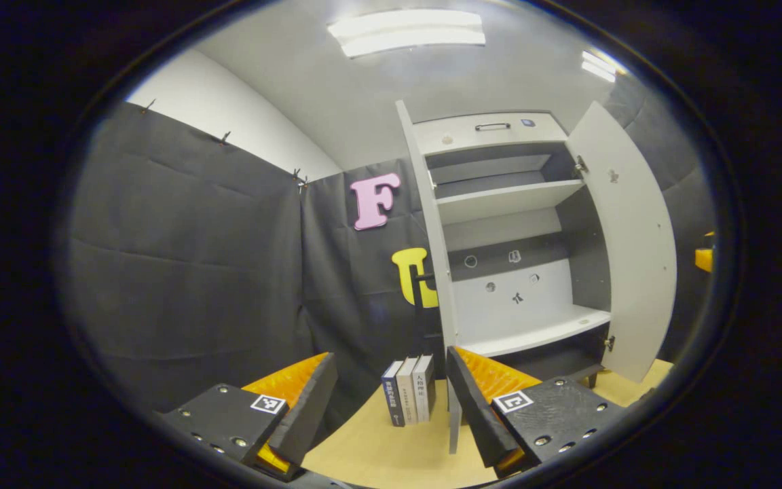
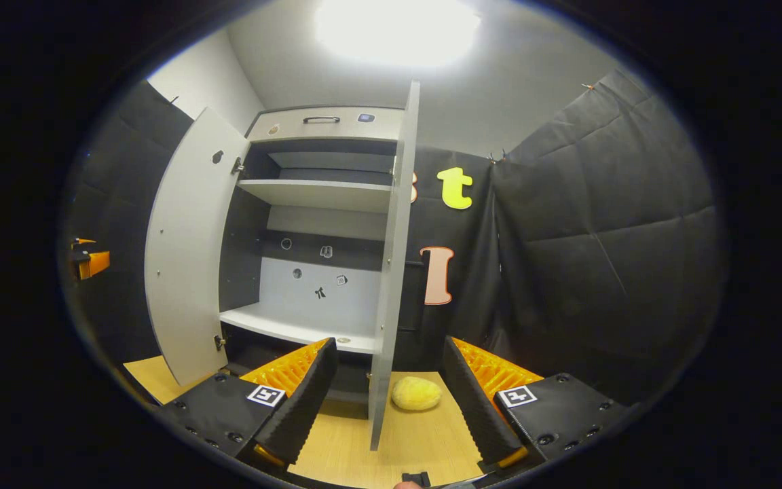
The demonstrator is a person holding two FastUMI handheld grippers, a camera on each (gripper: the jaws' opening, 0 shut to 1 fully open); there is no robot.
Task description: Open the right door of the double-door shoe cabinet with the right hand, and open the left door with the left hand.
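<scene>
The tall pale-grey double-door shoe cabinet (image 1: pixel 506 231) with dark inner walls is seen straight ahead, standing on the light wooden floor (image 1: pixel 391 448). Both doors are already swung out wide: the left door (image 1: pixel 432 224) is seen edge-on in the left gripper view, and the right door (image 2: pixel 394 258) edge-on in the right gripper view, so the task is judged as approx. done.

The left gripper (image 1: pixel 391 407) is held w/ fingers apart, nothing between them; the same is seen for the right gripper (image 2: pixel 387 401). Neither is touching the cabinet.

The doors are judged to be flat, stiff laminated board, light on the hinges but smooth and a bit slippery. If more opening is needed, the free vertical edge, opposite the hinges, is the best place to be taken, pinched across its thin thickness.

A few upright books (image 1: pixel 409 390) are seen near the left door, and a soft yellow round object (image 2: pixel 416 394) just beside the right door.
</scene>
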